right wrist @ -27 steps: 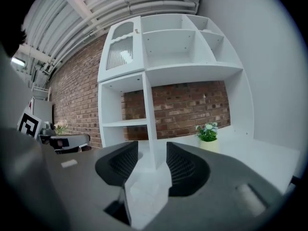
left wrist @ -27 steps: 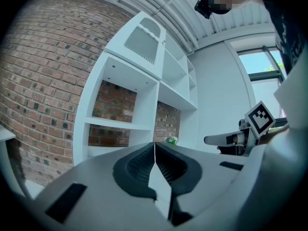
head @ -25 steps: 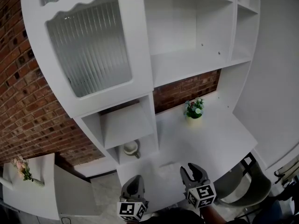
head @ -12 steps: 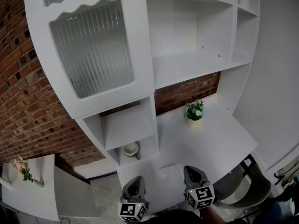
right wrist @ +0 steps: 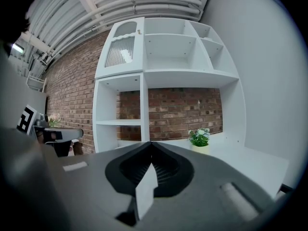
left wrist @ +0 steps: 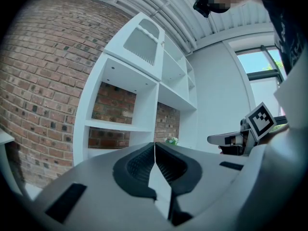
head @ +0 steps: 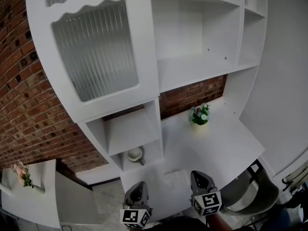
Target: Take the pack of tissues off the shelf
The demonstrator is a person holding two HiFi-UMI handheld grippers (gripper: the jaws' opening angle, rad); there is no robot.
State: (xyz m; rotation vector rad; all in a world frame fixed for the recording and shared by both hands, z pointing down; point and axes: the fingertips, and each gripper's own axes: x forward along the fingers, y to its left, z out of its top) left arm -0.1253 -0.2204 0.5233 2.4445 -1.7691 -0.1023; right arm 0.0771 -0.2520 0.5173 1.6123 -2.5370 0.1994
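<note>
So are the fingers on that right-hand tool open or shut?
Shut: the right gripper has its fingers meeting along one line, nothing between them.

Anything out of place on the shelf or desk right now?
Nothing stands out. The potted plant stands upright on the desk, and the white jug sits upright in the lower cubby. No spills or damage show.

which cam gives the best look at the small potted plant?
Right gripper view: the potted plant stands side-on, pot and leaves unobstructed. Head view shows it from above, mostly foliage. Left gripper view catches it only as a tiny distant speck.
</note>
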